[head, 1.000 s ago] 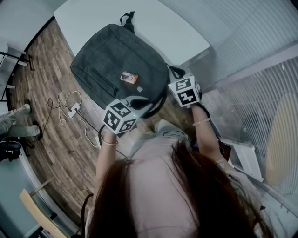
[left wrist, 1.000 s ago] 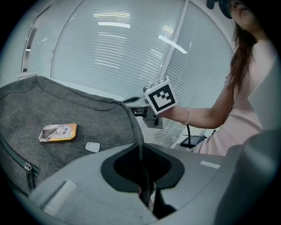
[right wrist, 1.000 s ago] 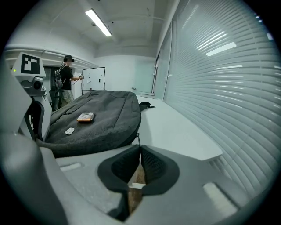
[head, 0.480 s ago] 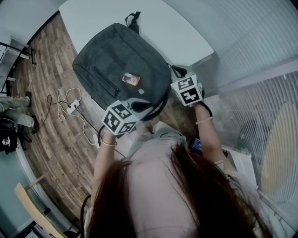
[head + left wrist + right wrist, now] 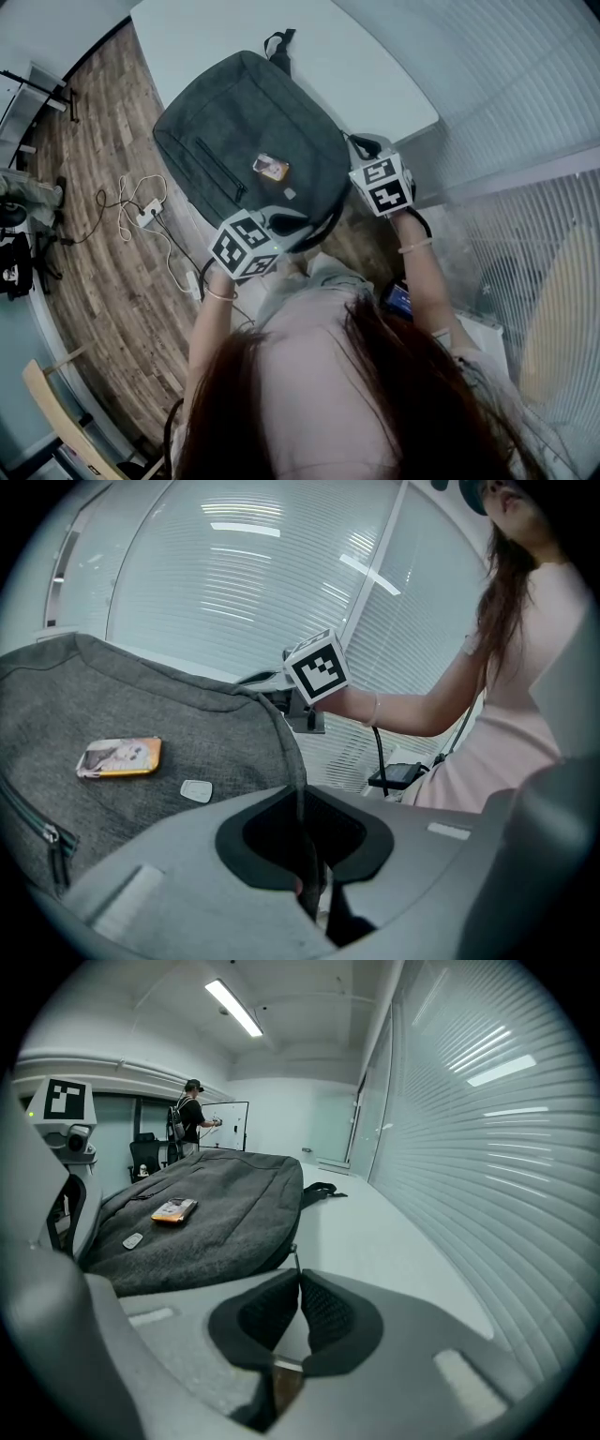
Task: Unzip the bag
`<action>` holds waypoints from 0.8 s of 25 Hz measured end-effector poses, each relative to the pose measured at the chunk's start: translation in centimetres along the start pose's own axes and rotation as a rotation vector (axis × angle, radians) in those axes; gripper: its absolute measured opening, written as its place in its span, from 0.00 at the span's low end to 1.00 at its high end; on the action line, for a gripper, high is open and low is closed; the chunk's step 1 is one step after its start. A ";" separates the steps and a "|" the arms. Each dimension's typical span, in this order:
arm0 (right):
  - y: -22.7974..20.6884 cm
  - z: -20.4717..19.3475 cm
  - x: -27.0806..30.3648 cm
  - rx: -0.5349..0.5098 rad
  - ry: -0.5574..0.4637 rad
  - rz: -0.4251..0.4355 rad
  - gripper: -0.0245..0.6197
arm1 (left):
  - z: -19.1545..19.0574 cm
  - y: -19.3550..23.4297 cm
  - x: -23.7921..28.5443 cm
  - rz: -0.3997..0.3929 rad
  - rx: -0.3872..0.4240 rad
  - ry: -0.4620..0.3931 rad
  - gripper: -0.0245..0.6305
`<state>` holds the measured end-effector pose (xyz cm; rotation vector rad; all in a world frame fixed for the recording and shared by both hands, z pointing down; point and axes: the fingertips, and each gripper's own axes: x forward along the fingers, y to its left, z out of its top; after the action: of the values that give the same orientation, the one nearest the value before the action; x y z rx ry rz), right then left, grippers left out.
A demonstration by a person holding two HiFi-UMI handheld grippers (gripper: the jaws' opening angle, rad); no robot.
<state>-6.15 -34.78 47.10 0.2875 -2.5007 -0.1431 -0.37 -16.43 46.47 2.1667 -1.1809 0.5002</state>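
Observation:
A dark grey backpack (image 5: 253,141) lies flat on the white table (image 5: 366,66), with an orange tag (image 5: 271,168) on its face. My left gripper (image 5: 274,225) is at the bag's near corner. In the left gripper view the bag's edge seam (image 5: 281,733) runs down between the jaws of the left gripper (image 5: 302,808), which is shut on it. My right gripper (image 5: 364,155) is at the bag's right side. In the right gripper view the right gripper (image 5: 298,1281) is shut on a thin metal zipper pull (image 5: 296,1260) beside the bag (image 5: 216,1213).
White cables and a power strip (image 5: 141,216) lie on the wood floor left of the table. A wall of blinds (image 5: 525,94) runs along the right. Bare tabletop (image 5: 375,1232) stretches beyond the right gripper. A person (image 5: 192,1110) stands far off in the room.
The head view has drifted a little, so the bag sits slightly further right in the frame. Both grippers keep their hold at the bag's near edge.

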 end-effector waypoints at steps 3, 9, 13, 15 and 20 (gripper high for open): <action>-0.1 0.3 0.4 -0.018 0.001 0.012 0.06 | -0.1 0.0 0.0 -0.003 -0.001 0.001 0.09; -0.5 0.9 1.5 -0.059 0.001 0.031 0.06 | -0.1 0.1 0.1 -0.015 -0.006 0.000 0.09; -0.6 1.0 1.8 -0.075 0.003 0.047 0.06 | -0.2 -0.1 0.1 -0.030 -0.018 0.001 0.09; -0.7 1.2 2.1 -0.079 0.002 0.055 0.06 | -0.2 0.0 0.1 -0.037 -0.023 0.004 0.09; -1.0 1.8 2.8 -0.113 0.002 0.072 0.06 | -0.3 0.1 0.3 -0.043 -0.022 0.008 0.09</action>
<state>-9.32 -36.33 47.06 0.1511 -2.4861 -0.2530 -0.32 -16.49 46.87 2.1643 -1.1283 0.4745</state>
